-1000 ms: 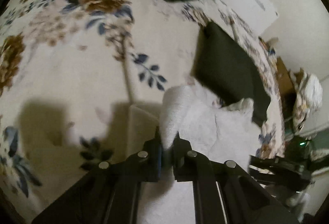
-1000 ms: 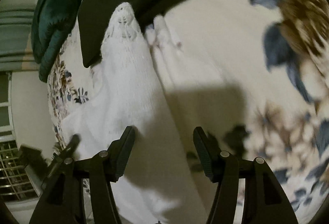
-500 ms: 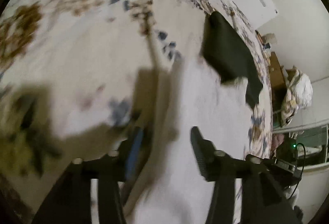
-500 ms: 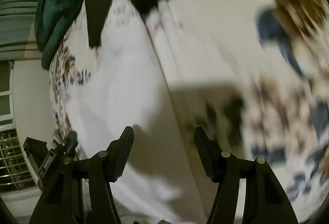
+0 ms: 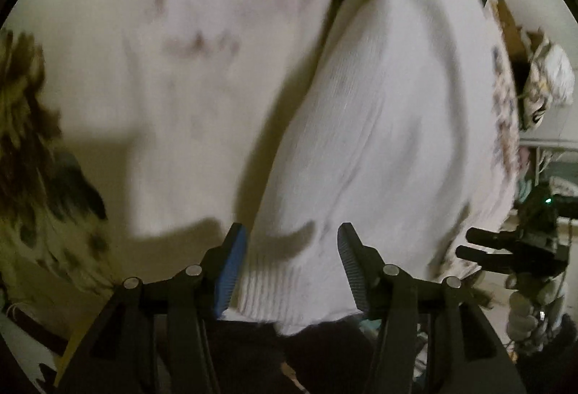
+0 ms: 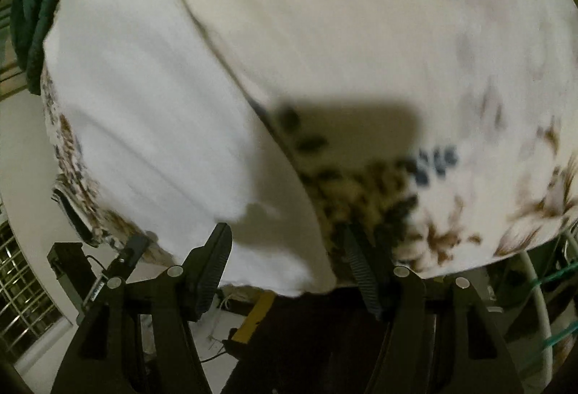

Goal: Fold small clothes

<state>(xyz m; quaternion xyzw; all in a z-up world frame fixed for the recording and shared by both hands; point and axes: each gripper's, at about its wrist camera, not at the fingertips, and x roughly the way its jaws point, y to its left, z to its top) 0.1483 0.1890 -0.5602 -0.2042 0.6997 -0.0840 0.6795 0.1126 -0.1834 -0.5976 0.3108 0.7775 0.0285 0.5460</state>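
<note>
Both tongs released over the near hem of the white garment

Left tongs and right tongs gape, gripping nothing; the white knit garment lies flat on the floral bed, lower centre. Judged best: pinch both hem corners evenly. Green cloth, upper left, lies well clear

Nothing to read here: both views are smeared with motion blur, and no lettering, label, brand or number shows on anything in view. The only markings are the printed flowers and leaves on the bedsheet, and those are pattern, not writing.
</note>
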